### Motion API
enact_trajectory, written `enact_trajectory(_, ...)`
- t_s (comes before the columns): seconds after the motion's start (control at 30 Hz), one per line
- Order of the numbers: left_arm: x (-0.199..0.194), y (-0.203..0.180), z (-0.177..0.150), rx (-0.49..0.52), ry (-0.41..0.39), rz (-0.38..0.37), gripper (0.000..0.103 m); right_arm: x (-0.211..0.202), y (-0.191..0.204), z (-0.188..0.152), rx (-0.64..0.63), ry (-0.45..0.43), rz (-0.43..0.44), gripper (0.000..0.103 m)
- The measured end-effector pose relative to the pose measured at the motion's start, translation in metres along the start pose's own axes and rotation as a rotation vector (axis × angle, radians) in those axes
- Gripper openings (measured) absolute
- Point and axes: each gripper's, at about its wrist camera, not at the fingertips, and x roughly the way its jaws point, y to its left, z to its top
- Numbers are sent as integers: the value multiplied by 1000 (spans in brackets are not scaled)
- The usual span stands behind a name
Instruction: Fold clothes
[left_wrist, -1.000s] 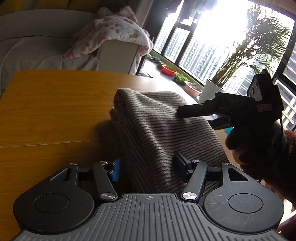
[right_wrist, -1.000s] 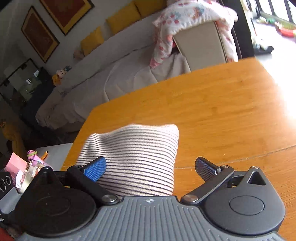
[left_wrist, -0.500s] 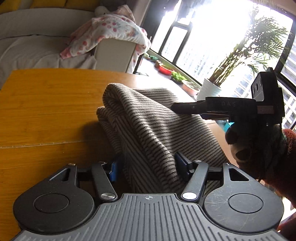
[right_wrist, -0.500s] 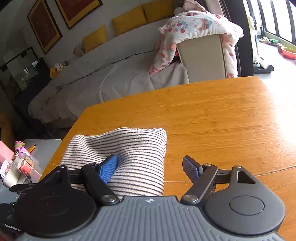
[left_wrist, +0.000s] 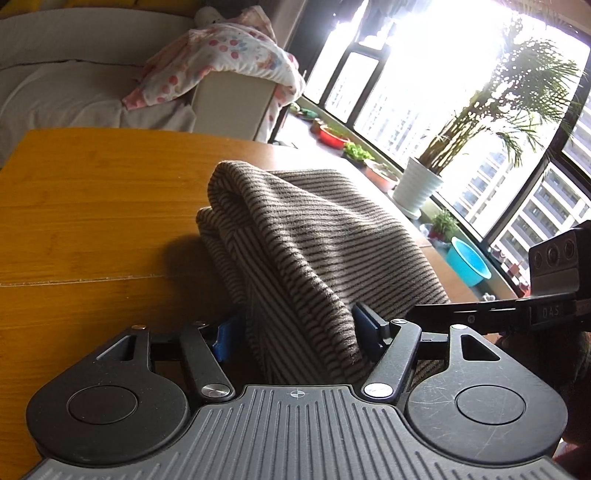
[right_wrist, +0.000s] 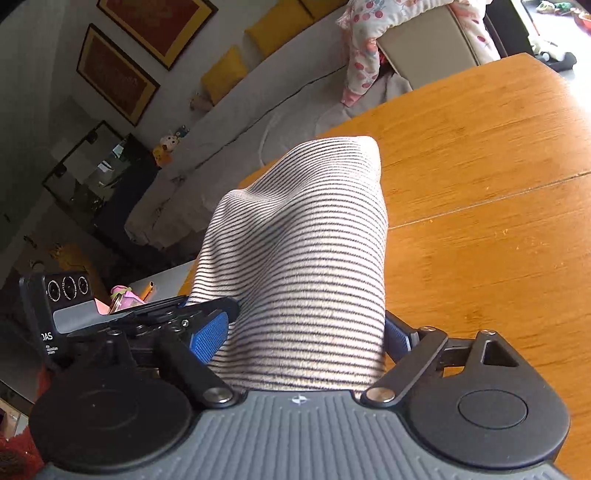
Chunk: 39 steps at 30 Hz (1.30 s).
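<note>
- L tongs (left_wrist: 295, 332), bottom centre of the L wrist view, are grasping a striped cloth (left_wrist: 314, 236); a thick folded bundle is filling the gap btwn the two blue pads, both pads touching fabric; jaws have just been opening a bit wider, cloth staying btwn them
- R tongs (right_wrist: 303, 336), bottom centre of the R wrist view, are clenching on the same cloth, fabric bulging btwn the blue pads and pressing on both; jaws have just been closing in on it
- Cloth is lying w/ its far end on the wooden desk (left_wrist: 92, 203), near end lifted into both tongs; in the L view it's running from the centre down to the bottom centre, rounded fold showing at its upper-left edge
- In the R view it's rising as a humped roll up the middle of the frame
- One finger of the R tongs is reaching in from the right edge of the L view, tip just beside the cloth near the L tongs' right-hand pad; the L tongs are showing at lower left of the R view, right beside the R tongs' left-hand pad
- Desk top is filling the left half of the L view, a seam line crossing it
- Bkgd: sofa (left_wrist: 74, 92) at upper left w/ a floral blanket (left_wrist: 221, 55) draped over its arm; potted palm (left_wrist: 480, 110) by the window upper right; blue basin (left_wrist: 467, 260) at right
</note>
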Motion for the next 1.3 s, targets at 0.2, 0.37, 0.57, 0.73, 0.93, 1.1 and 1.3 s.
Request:
enact_trajectory(0.2, -3, 4, -1, -13, -4, 9, 73, -16, 29, -1, -125, -30, 11, 82)
enact_trajectory(0.37, -1, 1, -2, -8, 0, 11, 78, 0, 23, -16, -159, 30, -134, 78)
enact_trajectory(0.57, -2, 0, -3, -2, -1, 29, 83, -5, 21, -16, -159, 14, -119, 78)
enact_trajectory(0.73, -3, 2, -3, 2, 0, 27, 83, -12, 8, 6, -74, -48, -55, 88)
enact_trajectory(0.93, -2, 3, -5, 2, -2, 19, 83, 15, -5, 30, -45, -44, -75, 92)
enact_trajectory(1.1, 0, 6, -4, -5, 0, 14, 83, 33, -3, 33, -6, -12, -37, 72)
enact_trajectory(1.3, -3, 14, -4, -17, 1, 5, 90, 8, 8, 35, -57, -92, 38, 60)
